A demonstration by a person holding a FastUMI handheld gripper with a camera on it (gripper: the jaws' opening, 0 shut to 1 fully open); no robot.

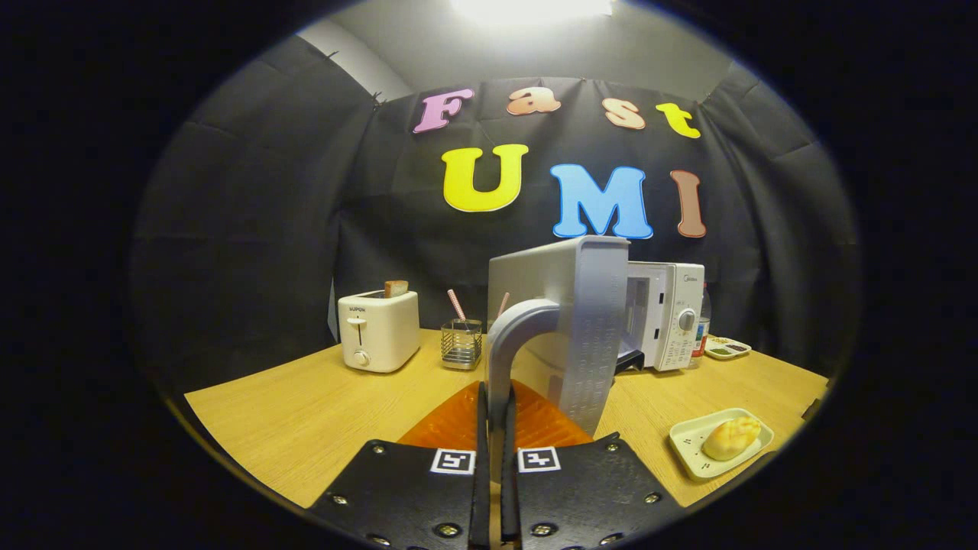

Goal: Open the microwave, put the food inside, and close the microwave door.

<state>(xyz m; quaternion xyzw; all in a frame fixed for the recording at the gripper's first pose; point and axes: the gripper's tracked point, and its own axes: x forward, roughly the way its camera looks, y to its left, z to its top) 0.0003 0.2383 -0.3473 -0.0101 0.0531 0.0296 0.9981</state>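
I see the microwave (665,313) at 1 o'clock with its door (569,321) swung wide open, my jaws pinching the door handle (510,344). The bun (731,437) lies on a tray (691,451) at 3 o'clock on the tabletop (306,412); toaster (378,330) at 10.

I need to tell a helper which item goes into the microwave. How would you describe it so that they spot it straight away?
Start at the white microwave, its door swung open with the gripper shut on the handle. On the wooden table nearer than it lies a small pale tray holding a yellowish bun, the only tray with bread.
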